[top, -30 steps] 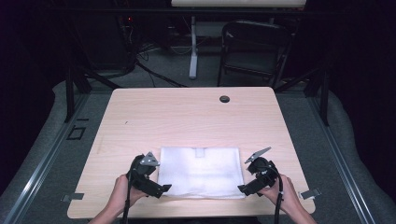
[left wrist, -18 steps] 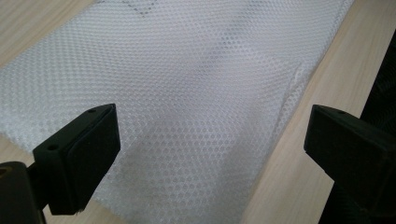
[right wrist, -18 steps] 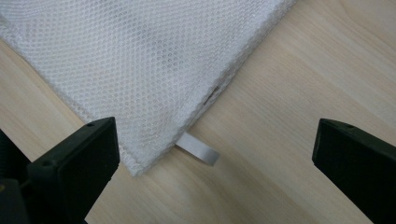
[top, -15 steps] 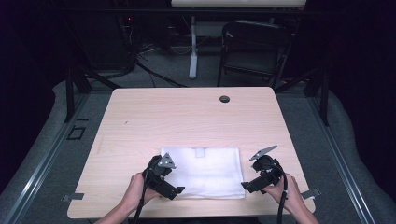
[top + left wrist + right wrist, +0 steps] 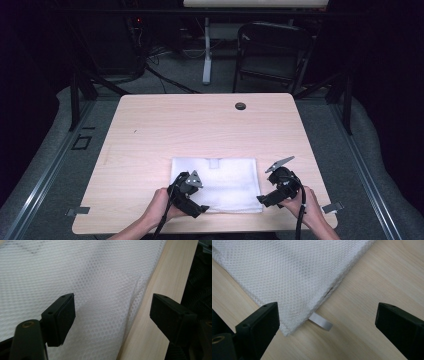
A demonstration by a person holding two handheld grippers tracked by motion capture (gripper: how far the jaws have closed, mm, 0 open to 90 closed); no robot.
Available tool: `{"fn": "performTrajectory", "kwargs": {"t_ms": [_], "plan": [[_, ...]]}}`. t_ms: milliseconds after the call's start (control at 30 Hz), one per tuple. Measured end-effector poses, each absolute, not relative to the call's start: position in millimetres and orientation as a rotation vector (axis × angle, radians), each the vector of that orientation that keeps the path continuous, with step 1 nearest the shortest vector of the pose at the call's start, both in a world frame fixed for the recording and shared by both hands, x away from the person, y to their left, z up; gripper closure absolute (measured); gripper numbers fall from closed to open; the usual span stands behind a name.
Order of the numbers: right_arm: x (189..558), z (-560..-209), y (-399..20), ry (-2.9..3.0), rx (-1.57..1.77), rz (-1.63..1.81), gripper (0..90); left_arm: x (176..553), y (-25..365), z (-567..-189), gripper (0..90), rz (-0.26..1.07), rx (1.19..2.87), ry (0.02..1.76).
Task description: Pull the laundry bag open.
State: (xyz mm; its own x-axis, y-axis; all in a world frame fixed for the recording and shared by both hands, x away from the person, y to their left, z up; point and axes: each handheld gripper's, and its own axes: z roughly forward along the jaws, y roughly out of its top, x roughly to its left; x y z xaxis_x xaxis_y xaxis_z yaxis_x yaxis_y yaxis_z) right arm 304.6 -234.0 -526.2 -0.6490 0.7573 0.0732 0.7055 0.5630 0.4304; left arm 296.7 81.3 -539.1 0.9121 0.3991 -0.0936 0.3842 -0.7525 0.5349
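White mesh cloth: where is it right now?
High view: the white mesh cloth lies flat at the table's near edge, between the left gripper and right gripper.

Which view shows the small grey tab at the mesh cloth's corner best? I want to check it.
The right gripper view: the grey tab pokes out from under the white mesh cloth, close and sharp. In the high view it is too small to tell; the left gripper view shows mesh.
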Motion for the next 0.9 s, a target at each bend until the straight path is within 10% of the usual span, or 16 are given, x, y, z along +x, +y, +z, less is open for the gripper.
{"fn": "performTrajectory", "kwargs": {"t_ms": [900], "plan": [[301.6,-524.6,-228.7,2.698,1.211,0.647,14.1,297.1,56.3,-555.1,85.2,0.008,2.585,0.395]]}}
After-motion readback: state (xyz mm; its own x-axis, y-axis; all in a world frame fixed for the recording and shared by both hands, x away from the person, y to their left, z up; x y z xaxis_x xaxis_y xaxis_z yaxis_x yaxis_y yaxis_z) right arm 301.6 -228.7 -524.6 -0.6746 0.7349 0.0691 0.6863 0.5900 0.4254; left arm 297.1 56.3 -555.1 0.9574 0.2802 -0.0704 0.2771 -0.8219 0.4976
